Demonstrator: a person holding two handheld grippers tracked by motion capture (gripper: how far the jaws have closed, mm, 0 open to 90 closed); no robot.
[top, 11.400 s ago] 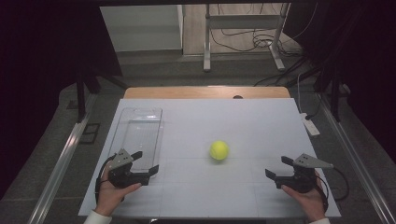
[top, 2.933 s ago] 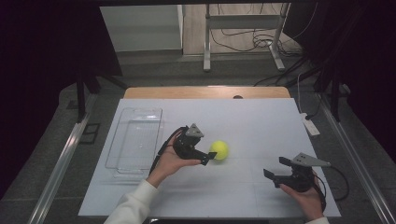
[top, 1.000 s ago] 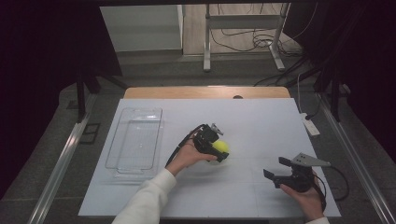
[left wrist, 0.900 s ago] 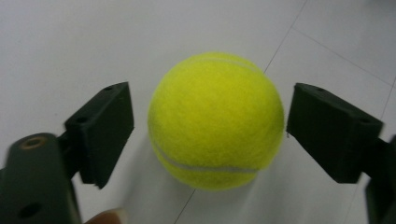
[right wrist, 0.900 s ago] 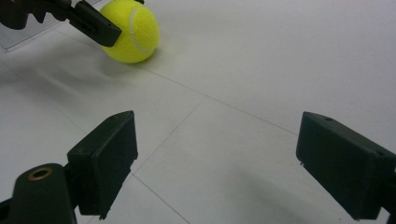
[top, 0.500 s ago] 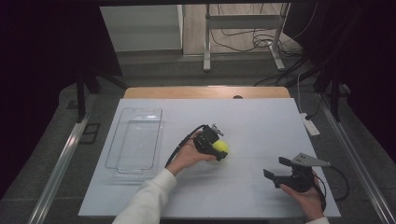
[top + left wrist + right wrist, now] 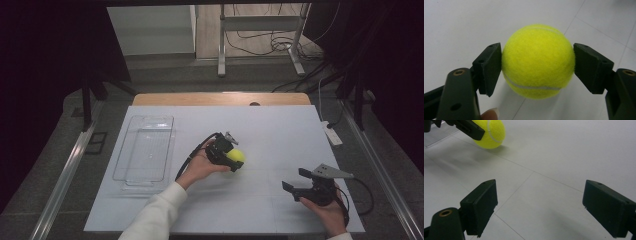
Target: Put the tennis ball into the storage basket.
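In the high view, your left gripper clamps the tennis ball mid-desk; the clear tray lies to its left. In the left gripper view, both pads press the ball's sides. In the right gripper view, your right gripper gapes empty.

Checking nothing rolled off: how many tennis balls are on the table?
1. The tennis ball sits mid-table, clamped between the left gripper pads, right of the clear tray.
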